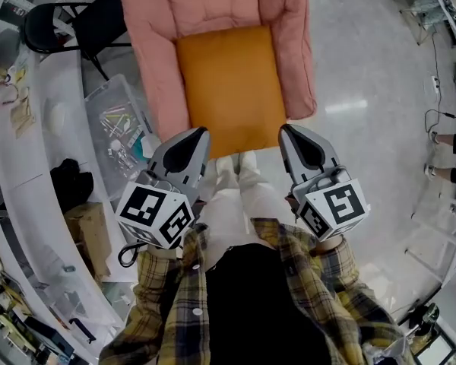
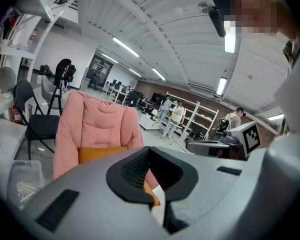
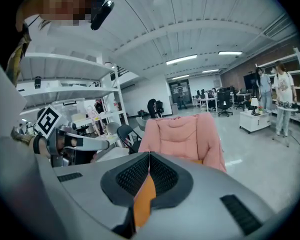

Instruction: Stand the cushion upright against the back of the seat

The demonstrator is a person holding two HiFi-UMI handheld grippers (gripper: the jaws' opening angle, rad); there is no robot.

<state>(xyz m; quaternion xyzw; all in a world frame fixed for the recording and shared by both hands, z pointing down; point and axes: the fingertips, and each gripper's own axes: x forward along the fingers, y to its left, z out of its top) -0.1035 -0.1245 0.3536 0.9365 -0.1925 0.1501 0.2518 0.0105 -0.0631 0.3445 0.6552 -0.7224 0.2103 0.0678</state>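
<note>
Showing orange cushion lying flat on pink armchair seat, not yet standing against the backrest, with left claw and right claw hanging closed and empty at its near edge, likely risking cushion slumping forward if pinching too shallowly.

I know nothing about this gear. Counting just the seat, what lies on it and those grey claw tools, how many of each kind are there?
Pink armchair: 1
Orange cushion: 1
Grey claw tools: 2, the left gripper and the right gripper
Total: 4
</note>
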